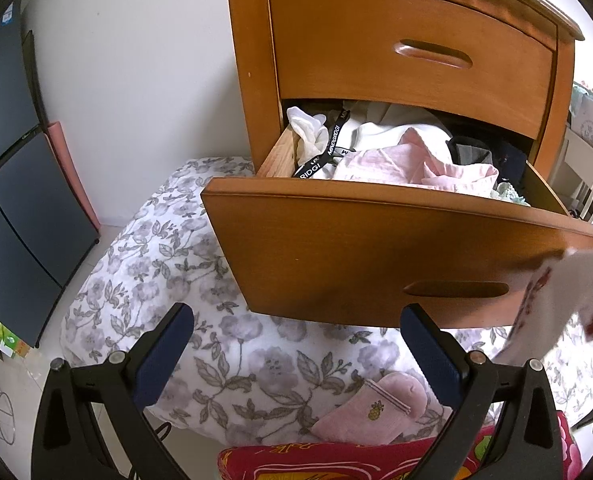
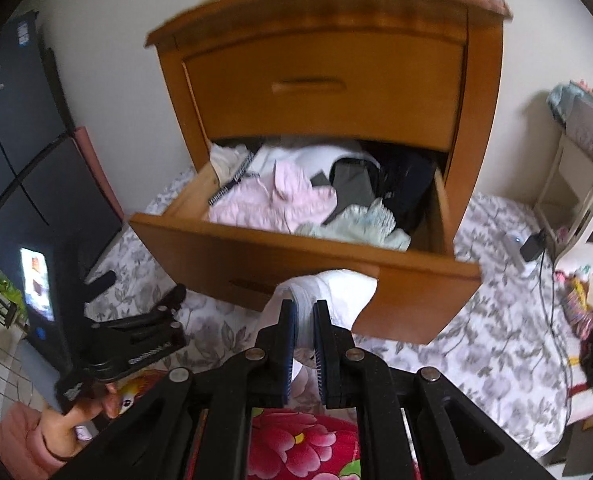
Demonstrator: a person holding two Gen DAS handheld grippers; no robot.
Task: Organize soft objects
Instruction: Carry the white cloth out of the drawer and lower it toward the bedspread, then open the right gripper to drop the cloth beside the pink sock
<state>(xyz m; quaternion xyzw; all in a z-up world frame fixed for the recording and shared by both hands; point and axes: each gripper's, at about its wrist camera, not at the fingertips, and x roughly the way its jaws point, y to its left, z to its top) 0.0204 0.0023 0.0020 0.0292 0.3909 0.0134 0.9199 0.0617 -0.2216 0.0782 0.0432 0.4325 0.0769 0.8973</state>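
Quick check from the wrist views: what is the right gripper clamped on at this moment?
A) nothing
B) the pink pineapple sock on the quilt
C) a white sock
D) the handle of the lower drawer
C: the right gripper pinches a white sock in front of the open wooden lower drawer, while the pink pineapple-print sock lies loose on the floral quilt.

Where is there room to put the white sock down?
The floral quilt lies bare right of the open drawer, before the charger. The drawer is crowded with clothes, except its right front corner. The right gripper holds the white sock.
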